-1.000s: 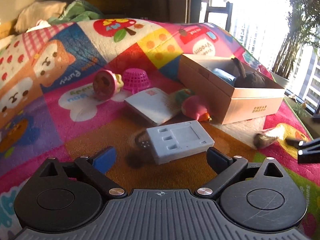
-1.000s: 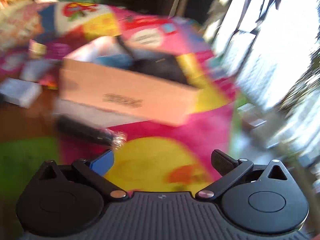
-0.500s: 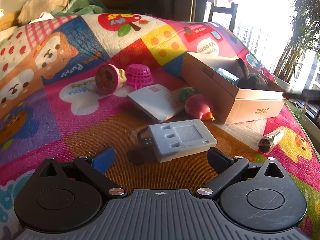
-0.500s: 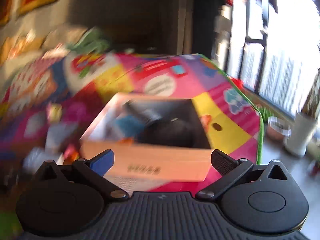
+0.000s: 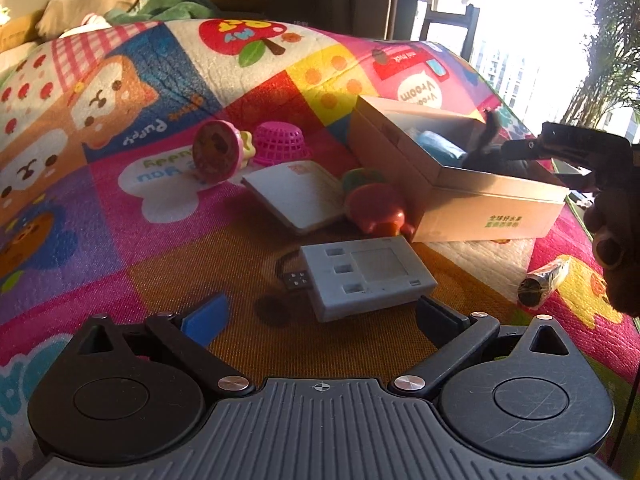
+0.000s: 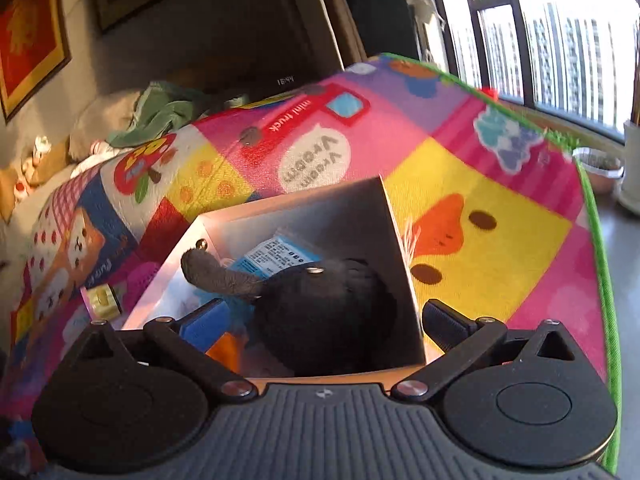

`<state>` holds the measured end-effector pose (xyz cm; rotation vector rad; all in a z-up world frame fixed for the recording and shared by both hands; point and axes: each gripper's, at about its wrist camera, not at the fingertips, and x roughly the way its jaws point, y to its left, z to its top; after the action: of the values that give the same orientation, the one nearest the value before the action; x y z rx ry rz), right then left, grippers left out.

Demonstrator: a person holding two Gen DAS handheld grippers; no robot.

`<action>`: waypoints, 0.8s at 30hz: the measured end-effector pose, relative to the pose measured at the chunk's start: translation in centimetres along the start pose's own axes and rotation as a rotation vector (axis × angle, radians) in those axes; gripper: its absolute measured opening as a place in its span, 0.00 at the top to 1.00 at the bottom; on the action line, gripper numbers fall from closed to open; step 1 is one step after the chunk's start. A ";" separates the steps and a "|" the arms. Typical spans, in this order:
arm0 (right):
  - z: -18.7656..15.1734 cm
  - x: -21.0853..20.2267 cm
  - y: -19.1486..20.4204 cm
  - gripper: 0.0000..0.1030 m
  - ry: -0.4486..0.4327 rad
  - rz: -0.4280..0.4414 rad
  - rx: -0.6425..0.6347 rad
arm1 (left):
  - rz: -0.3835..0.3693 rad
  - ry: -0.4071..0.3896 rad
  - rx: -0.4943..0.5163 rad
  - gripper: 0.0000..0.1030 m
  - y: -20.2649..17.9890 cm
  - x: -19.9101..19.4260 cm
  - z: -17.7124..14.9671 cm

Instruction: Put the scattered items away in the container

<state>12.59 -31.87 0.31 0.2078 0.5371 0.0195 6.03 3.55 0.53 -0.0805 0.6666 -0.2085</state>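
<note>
Both claws are spread and empty: the right gripper (image 6: 322,322) hovers over the cardboard box (image 5: 486,216), the left gripper (image 5: 320,316) faces the grey device (image 5: 366,274) at 12 o'clock. Next, I judge, it must straddle and pinch that.

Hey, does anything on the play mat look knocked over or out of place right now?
Yes. The pink basket lies upside down beside the round toy, which is tipped on its side. A dark tube lies alone on the mat by the box.

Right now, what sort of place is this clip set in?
Most likely a home living room or play corner: a colourful cartoon-print children's play mat covers the floor, a framed red picture hangs on the wall, and tall windows overlook high-rise apartment blocks.
</note>
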 end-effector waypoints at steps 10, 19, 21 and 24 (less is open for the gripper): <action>-6.5 -6.0 3.7 0.00 0.135 0.008 -0.214 | -0.003 -0.001 -0.005 0.00 0.0 0.0 0.0; -7.9 -4.8 5.5 0.17 0.185 -0.003 -0.302 | 0.013 0.005 0.005 0.00 -0.2 0.1 0.0; -8.1 -5.7 5.2 0.19 0.174 0.008 -0.290 | 0.027 0.016 0.025 0.00 -0.5 0.2 0.0; -9.1 -7.3 4.6 0.19 0.165 0.006 -0.277 | 0.054 0.029 0.059 0.00 -1.2 0.5 0.0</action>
<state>1.88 -26.18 -2.67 -0.0631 0.6908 0.1165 6.18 2.31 0.40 -0.0031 0.6906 -0.1769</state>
